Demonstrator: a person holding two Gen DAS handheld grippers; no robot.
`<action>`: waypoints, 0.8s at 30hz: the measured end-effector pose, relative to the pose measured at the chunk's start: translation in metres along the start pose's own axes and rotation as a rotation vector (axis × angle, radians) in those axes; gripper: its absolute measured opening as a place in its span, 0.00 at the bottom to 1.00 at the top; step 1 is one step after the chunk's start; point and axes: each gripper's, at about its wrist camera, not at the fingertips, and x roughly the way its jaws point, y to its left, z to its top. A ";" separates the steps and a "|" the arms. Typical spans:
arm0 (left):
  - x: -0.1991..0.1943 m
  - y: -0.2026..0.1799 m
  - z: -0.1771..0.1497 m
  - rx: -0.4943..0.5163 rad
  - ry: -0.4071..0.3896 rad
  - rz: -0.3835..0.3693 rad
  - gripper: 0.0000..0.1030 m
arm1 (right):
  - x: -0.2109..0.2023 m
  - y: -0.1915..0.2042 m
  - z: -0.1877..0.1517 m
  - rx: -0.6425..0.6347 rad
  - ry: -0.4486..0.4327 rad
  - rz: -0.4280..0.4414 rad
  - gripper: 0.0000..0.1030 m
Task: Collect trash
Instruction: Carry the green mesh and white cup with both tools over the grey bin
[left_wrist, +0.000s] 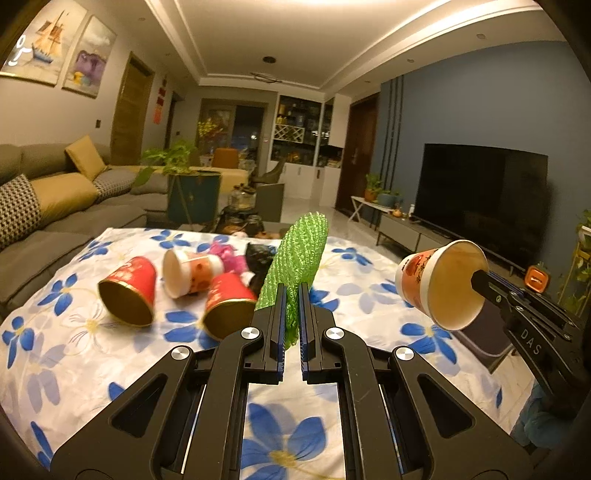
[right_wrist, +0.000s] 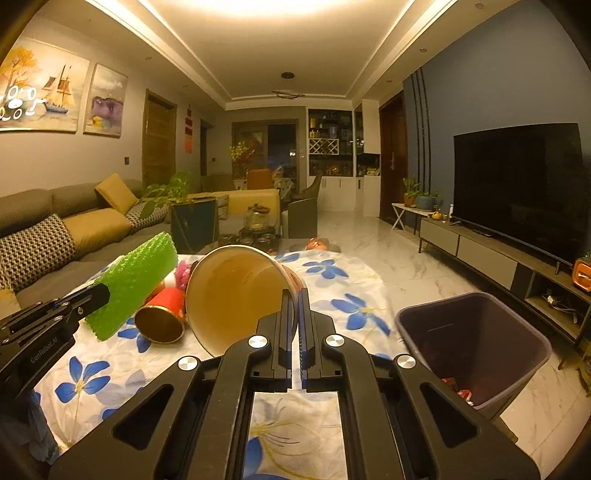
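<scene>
While the left gripper (left_wrist: 291, 317) has its two fingers pinched nearly together on a strip of green foam netting (left_wrist: 297, 266), which stands up and leans away from it over the table, the right gripper (right_wrist: 294, 314) is clamped just as narrowly on the rim of a paper noodle cup (right_wrist: 229, 295), one finger inside the mouth and one outside. That cup, orange-printed on its outer wall, is held on its side above the table's right edge, its open mouth turned back toward the gripper. Below and beyond the netting, on the blue-flowered cloth (left_wrist: 369, 295) that covers the table, lie more pieces of trash: a red paper cup (left_wrist: 129, 291) tipped on its side with its gold-lined mouth showing, a second red cup (left_wrist: 229, 306) just beside the netting, and behind them a white and orange cup (left_wrist: 188, 271) also on its side. Pink wrapping (left_wrist: 229, 254) and a black crumpled bag (left_wrist: 260, 258) sit close behind those cups. To the right of the table, on the marble floor, stands a dark bin (right_wrist: 472, 343) with an open top; some red scraps show at its bottom. A grey sofa (left_wrist: 74, 218) with yellow cushions runs along the left, and a large dark television (right_wrist: 517, 188) stands against the blue wall on the right.
</scene>
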 end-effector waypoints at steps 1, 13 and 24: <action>0.001 -0.004 0.001 0.005 -0.003 -0.007 0.05 | -0.001 -0.004 0.001 0.006 -0.004 -0.005 0.04; 0.021 -0.059 0.014 0.059 -0.020 -0.121 0.05 | -0.015 -0.040 0.009 0.035 -0.045 -0.091 0.04; 0.045 -0.123 0.017 0.115 -0.034 -0.241 0.05 | -0.033 -0.093 0.014 0.063 -0.098 -0.225 0.04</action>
